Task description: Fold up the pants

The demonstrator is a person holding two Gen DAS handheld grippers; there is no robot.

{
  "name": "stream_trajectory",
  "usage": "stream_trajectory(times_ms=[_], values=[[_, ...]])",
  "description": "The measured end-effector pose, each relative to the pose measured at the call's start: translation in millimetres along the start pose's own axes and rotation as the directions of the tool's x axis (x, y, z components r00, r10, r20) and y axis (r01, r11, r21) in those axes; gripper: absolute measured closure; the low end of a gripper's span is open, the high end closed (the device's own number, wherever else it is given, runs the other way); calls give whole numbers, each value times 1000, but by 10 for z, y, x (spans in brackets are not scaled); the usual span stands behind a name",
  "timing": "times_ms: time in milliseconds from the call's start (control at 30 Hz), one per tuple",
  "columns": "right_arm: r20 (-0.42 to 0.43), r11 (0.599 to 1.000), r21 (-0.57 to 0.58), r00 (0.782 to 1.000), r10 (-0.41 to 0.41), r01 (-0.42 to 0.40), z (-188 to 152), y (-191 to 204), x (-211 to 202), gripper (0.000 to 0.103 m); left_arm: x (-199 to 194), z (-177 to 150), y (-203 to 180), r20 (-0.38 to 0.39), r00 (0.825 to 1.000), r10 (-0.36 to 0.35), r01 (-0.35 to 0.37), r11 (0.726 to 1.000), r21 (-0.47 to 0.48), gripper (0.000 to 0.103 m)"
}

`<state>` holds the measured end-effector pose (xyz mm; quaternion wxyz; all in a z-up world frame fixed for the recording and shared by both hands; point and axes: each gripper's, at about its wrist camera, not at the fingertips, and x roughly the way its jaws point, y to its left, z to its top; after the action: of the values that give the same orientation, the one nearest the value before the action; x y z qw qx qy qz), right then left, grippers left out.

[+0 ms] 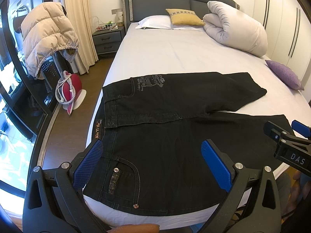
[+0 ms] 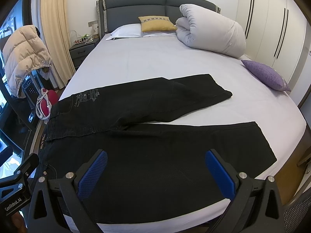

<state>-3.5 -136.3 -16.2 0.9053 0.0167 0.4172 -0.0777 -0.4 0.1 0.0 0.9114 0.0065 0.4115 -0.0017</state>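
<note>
Looking down, I see the black pants (image 1: 175, 136) spread flat along the near edge of the bed (image 1: 175, 54), waistband left. My left claw (image 1: 153, 165) and right claw (image 2: 155, 172) hover wide open, empty. Denim looks heavy, limp; I'd pinch waistband and hem.

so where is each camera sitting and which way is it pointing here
Left wrist: rides the left hand-held gripper, over the waistband end of the black pants, facing the headboard; its own open blue fingers show, plus the right hand-held gripper at the right edge.
Right wrist: rides the right hand-held gripper, further toward the pants' leg end, facing the same way; its open fingers show, plus the left hand-held gripper's body at the lower left.
Shared: pants, bed, yellow cushion, rolled duvet, purple cushion.
</note>
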Motion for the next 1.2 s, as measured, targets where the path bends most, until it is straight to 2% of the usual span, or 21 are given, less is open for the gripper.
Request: stream_trajectory(times_ms=[1200], values=[[-5, 1000, -11, 1000, 2, -2, -60, 53, 15, 0, 84, -91, 0, -7, 1000, -1, 1, 1000, -1, 0]])
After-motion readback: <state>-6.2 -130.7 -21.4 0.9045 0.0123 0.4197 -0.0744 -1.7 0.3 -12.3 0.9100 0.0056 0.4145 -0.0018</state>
